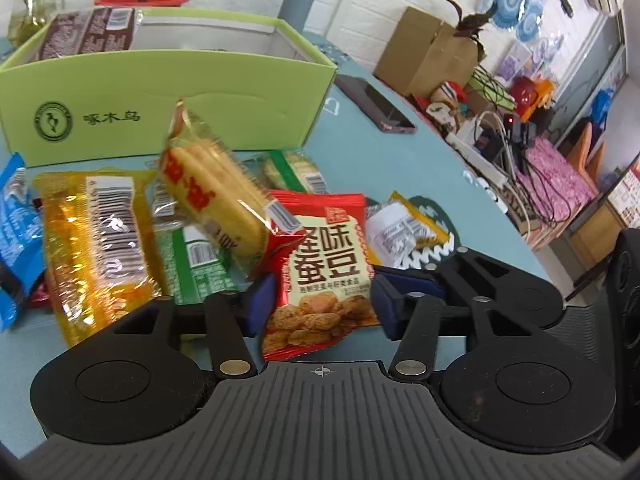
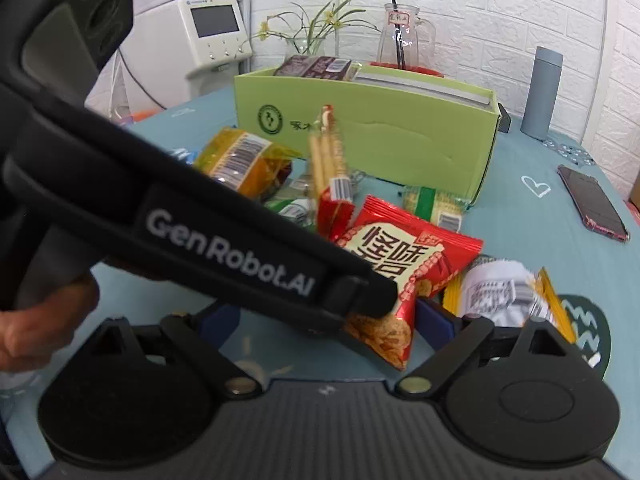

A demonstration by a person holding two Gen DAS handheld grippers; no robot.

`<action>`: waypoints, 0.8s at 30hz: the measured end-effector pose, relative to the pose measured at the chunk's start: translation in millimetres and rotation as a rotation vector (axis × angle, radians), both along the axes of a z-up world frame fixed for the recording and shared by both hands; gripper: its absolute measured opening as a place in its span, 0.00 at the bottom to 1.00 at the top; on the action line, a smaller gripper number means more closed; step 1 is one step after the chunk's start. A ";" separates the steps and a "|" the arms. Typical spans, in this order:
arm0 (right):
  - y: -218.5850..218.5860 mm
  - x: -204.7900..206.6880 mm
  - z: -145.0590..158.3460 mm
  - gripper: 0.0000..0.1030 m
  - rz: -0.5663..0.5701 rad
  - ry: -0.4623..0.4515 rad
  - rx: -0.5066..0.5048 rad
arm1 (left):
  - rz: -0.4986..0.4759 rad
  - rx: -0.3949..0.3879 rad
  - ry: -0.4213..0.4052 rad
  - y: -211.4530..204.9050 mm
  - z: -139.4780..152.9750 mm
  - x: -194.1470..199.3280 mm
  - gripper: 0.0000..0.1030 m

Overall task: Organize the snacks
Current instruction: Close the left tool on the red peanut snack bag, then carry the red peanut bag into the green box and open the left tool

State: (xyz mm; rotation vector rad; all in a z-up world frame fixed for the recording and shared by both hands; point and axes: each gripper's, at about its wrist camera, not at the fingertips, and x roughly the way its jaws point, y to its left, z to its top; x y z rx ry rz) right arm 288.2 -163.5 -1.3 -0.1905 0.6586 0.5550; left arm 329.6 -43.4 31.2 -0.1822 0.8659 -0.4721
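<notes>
A red snack packet (image 1: 324,276) (image 2: 404,264) with tan print lies between the blue pads of my left gripper (image 1: 324,304), which press on its two sides. In the right wrist view the left gripper (image 2: 360,300) reaches in from the left onto the packet's lower part. A clear packet of rice crackers (image 1: 216,196) (image 2: 328,152) stands tilted against the red packet's top corner. My right gripper (image 2: 330,320) is open, close below the left gripper's tip, holding nothing. Behind stands the green box (image 1: 160,92) (image 2: 380,132) with a brown packet (image 1: 88,34) inside.
On the blue tablecloth lie a yellow packet (image 1: 96,240), green packets (image 1: 200,264), a blue packet (image 1: 16,240) and a white-and-yellow packet (image 1: 404,232) (image 2: 504,292). A phone (image 1: 376,104) (image 2: 592,204) lies to the right, a grey bottle (image 2: 542,92) behind. A hand (image 2: 40,320) holds the left gripper.
</notes>
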 end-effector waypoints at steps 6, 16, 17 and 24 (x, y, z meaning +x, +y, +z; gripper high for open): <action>1.1 -44.2 0.6 0.90 -0.019 0.010 0.038 | -0.018 -0.018 0.019 7.4 -0.4 -48.4 0.32; -18.2 -98.1 6.9 0.90 -0.037 0.037 0.129 | -0.048 -0.001 -0.014 12.1 8.9 -116.8 0.46; -22.2 -99.1 9.0 0.90 -0.058 0.026 0.138 | -0.021 -0.002 -0.016 14.8 10.5 -114.4 0.46; -19.3 -87.0 2.7 0.90 -0.090 0.011 0.128 | 0.013 -0.050 0.057 19.6 -4.1 -100.4 0.44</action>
